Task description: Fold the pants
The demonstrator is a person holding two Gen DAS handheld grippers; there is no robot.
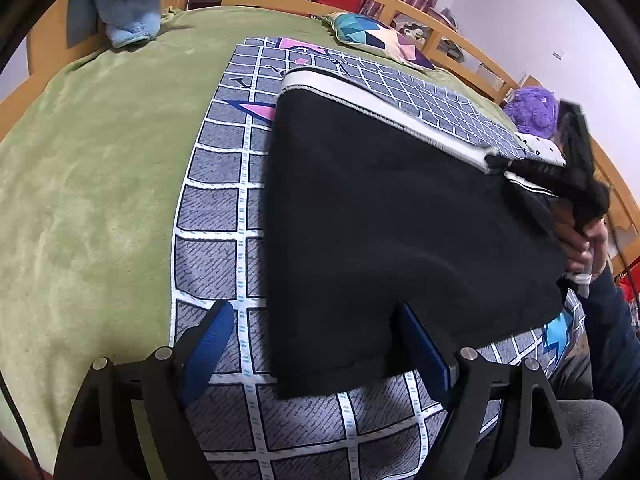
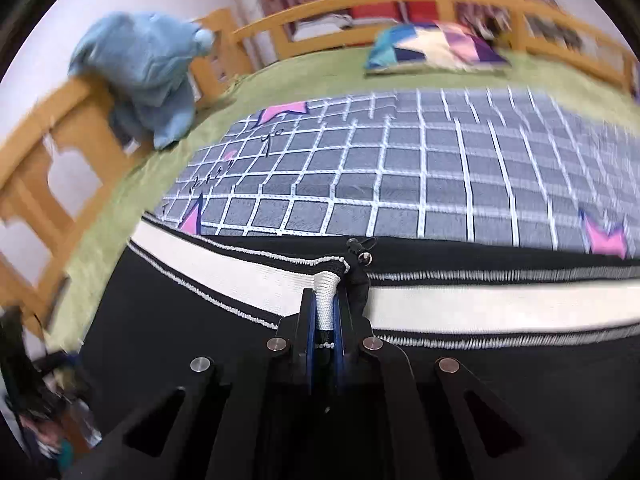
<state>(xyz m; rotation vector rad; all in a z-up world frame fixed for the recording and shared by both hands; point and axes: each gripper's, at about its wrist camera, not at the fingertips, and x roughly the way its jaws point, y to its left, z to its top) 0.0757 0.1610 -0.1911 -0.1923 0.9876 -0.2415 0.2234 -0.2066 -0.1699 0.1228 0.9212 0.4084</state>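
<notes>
Right gripper pinches the pants waistband; left gripper gapes wide, probably about the hem; close before lifting.

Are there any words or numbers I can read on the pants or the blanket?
None can be read.
Grid blanket: dark marks near the pink shapes, too small and warped to read.
Black pants: no lettering visible, only a white waistband.

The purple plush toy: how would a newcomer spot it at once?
Start at the green blanket covering the bed, then follow the grey grid mat to its far right end. The purple plush toy sits there by the wooden rail, the only shaggy violet thing, unlike the flat geometric pillow.
</notes>
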